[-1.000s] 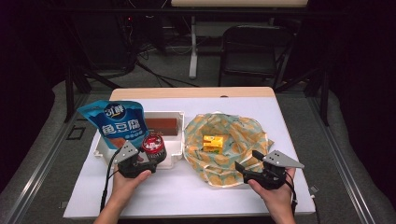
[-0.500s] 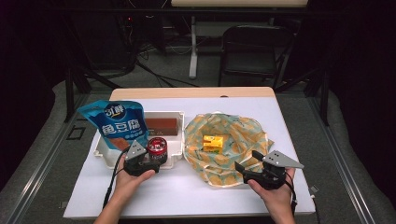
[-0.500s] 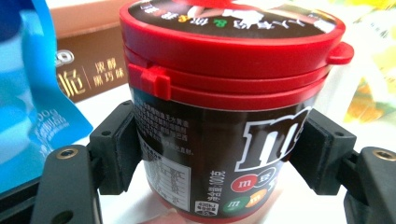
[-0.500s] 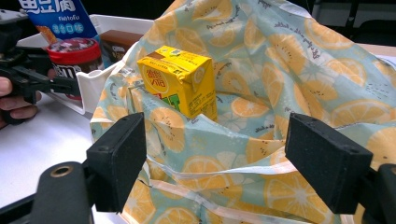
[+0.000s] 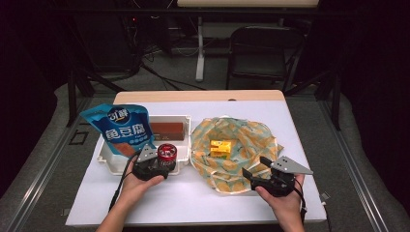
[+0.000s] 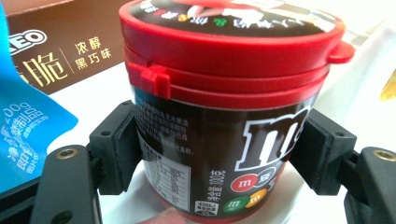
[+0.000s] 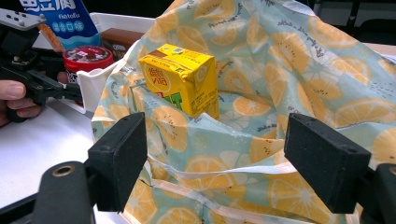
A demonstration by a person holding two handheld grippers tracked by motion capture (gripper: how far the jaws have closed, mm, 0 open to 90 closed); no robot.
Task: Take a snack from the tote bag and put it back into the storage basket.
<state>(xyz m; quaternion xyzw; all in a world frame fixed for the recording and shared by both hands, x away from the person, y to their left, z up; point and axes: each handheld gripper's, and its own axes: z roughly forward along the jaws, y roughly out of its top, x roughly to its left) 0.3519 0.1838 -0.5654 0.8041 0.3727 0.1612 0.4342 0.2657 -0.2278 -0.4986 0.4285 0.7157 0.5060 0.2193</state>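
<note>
Your left gripper [image 6: 219,163] pinches the red-lidded candy tub [image 6: 224,93] in the white tray [image 5: 109,159]. Your right gripper [image 7: 224,158] is spread wide before the lemon-print bag [image 7: 299,74] holding a yellow carton [image 7: 180,81].

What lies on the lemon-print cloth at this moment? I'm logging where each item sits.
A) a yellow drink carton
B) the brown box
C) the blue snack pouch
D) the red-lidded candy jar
A: the yellow drink carton rests on the lemon-print cloth, while the red-lidded candy jar sits between the left gripper jaws at the white tray.
</note>
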